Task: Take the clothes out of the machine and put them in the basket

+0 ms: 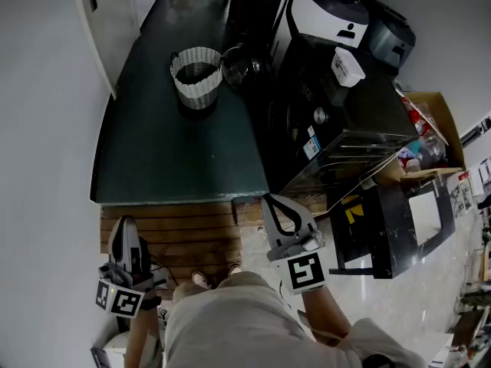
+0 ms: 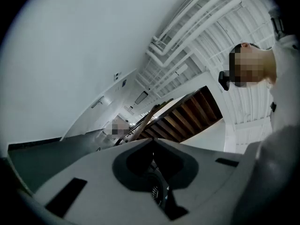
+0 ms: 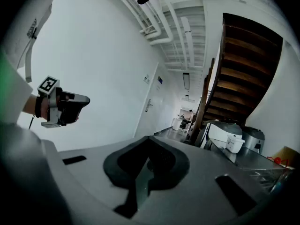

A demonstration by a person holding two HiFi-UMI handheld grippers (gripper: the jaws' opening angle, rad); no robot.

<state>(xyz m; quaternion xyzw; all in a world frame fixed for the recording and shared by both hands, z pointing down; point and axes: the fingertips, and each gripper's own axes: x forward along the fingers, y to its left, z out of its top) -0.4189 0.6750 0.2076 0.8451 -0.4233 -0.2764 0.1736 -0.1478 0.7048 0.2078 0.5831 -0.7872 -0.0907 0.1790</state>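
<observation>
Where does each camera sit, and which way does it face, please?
Head view: on the person's head, looking steeply down at the basket and machine; shows left tongs and right tongs.
Left gripper view: on the left tongs, tilted up toward wall, ceiling pipes and staircase; shows the person's clothing.
Right gripper view: on the right tongs, facing down the corridor past the machine; shows the left tongs.
Shared: both gripper views see the staircase.

Dark floor (image 1: pixel 169 152) carries white woven basket (image 1: pixel 196 77), upright, far-centre. Black machine (image 1: pixel 337 121) stands just right of it. Wooden slat strip (image 1: pixel 184 232) at near edge, poss. a step.
</observation>
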